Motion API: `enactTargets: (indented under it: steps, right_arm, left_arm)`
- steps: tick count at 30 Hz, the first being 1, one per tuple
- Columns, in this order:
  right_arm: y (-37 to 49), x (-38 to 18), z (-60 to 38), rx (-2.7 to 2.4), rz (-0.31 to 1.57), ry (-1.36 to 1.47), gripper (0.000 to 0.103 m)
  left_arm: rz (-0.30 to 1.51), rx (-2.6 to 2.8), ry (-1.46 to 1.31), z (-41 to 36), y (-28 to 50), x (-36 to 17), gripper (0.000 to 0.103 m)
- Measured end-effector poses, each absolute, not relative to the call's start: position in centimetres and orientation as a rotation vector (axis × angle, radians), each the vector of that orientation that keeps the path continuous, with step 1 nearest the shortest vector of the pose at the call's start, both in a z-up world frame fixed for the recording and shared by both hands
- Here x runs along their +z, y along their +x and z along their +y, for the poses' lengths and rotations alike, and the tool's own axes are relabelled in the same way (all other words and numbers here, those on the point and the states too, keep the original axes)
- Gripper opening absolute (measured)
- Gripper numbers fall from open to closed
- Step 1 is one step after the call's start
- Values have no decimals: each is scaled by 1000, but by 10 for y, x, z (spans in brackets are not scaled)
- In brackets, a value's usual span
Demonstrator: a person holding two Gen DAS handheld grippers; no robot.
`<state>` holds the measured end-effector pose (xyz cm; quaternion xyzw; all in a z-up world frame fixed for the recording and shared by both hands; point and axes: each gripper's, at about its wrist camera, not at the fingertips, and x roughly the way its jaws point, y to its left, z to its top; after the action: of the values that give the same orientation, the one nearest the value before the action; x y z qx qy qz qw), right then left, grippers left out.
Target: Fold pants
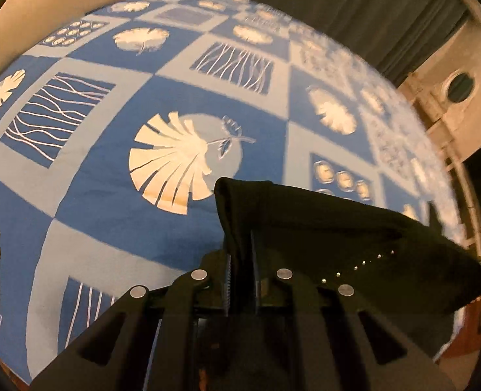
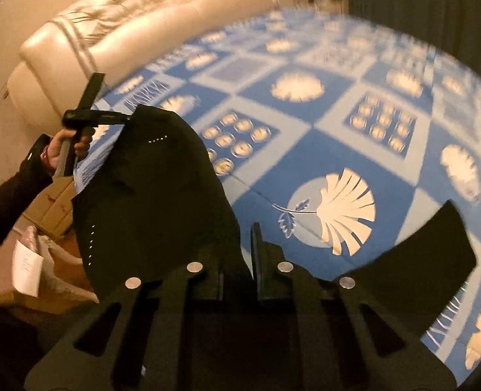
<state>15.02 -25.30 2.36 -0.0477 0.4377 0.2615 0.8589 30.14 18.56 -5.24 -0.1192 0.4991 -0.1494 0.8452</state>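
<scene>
Both claws hold the black pants [image 1: 338,228] up above a bed covered by a blue patterned bedspread [image 1: 110,195]. In the left wrist view, the left claw [image 1: 242,260] is closed on a bunched edge of the pants, and the cloth stretches away to the right, with a short row of small pale dots showing on it. In the right wrist view, the right claw [image 2: 245,260] grips another part of the pants, which hang to the left of it as a broad dark sheet; a dark flap also shows at the lower right. Farther left in that view, a hand [image 2: 66,148] holds the other tool by its handle, its tip at the upper edge of the pants. A cream sofa [image 2: 126,22] stands beyond the bed, and cardboard boxes [image 2: 51,202] lie on the floor beside it. Dark curtains [image 1: 354,6] hang behind the bed.
</scene>
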Motion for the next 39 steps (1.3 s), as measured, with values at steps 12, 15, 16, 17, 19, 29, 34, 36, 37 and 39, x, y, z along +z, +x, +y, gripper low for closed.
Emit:
enactTargets:
  steps: [12, 15, 16, 17, 19, 29, 34, 36, 37, 39]
  right_arm:
    - [12, -76, -243, 486, 1011, -71, 12]
    - [-1, -99, -240, 453, 1030, -64, 16]
    - [-7, -103, -239, 448, 1038, -48, 21]
    - [-9, -105, -239, 445, 1043, -27, 29]
    - [-17, -102, -240, 442, 1028, 30, 38]
    - [-48, -66, -291, 429, 849, 605, 83]
    - [-52, -79, -325, 273, 828, 764, 86]
    - [-50, -85, -335, 225, 833, 808, 86]
    - [-48, -87, -339, 198, 833, 811, 86]
    - [-48, -88, -347, 139, 825, 793, 86]
  left_arm:
    - [963, -450, -213, 217, 154, -43, 19]
    - [1005, -401, -220, 233, 128, -62, 24]
    - [1031, -376, -245, 244, 119, -71, 24]
    - [1049, -359, -262, 249, 114, -77, 24]
    - [1091, -315, -311, 264, 97, -89, 24]
    - [1085, -326, -511, 261, 41, -82, 24]
    - [1087, -368, -490, 236, 36, -81, 24]
    - [1078, -372, -479, 224, 39, -81, 24]
    - [1072, -388, -482, 217, 42, -80, 24]
    - [1062, -402, -473, 207, 49, -81, 24]
